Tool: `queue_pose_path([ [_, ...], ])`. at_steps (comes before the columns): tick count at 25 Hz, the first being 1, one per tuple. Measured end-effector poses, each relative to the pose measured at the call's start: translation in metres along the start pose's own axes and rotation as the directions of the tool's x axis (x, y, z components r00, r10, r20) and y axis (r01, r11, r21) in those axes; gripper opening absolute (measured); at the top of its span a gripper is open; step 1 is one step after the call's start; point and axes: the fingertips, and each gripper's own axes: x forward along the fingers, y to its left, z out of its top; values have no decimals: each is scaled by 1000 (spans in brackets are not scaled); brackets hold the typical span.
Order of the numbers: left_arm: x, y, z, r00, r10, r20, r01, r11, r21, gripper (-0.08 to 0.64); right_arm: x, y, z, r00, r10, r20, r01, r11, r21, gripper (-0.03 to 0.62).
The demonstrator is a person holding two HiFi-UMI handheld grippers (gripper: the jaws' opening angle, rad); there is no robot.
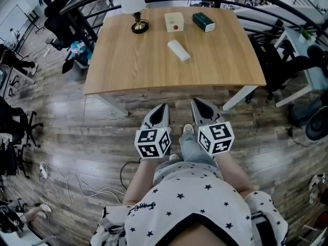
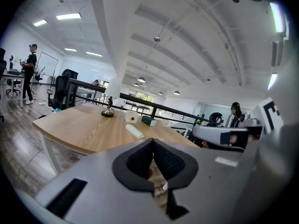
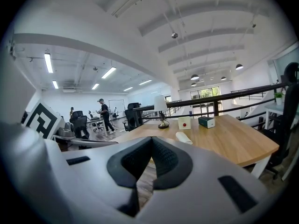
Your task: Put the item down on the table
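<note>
A white oblong item (image 1: pixel 178 50) lies flat near the middle of the wooden table (image 1: pixel 128 65); it also shows in the left gripper view (image 2: pixel 135 131) and the right gripper view (image 3: pixel 183 137). Both grippers hang side by side over the floor, short of the table's near edge, pointing at the table. The left gripper (image 1: pixel 165 106) is shut with nothing in it, its pads meeting at the tip (image 2: pixel 153 141). The right gripper (image 1: pixel 195 101) is likewise shut and empty (image 3: pixel 152 139). Neither touches the table or the item.
At the table's far side stand a lamp (image 1: pixel 134 9), a white box with a red dot (image 1: pixel 174 22) and a dark green box (image 1: pixel 203 21). Office chairs (image 1: pixel 61 22) stand to the left and a black railing runs behind. A white cable (image 1: pixel 66 181) lies on the floor.
</note>
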Motion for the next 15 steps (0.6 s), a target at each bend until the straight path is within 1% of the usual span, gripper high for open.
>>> queue_pose_path([
  [9,3,3,5,1000,-8,2,8,1000,-2,12,5,1,8,1000,2,11,-2,1000,0,-6],
  [15,3,4,3,1000,-10,7,10,1000,1,12,6,2,6,1000,-1,14,1,1000,-13,-6],
])
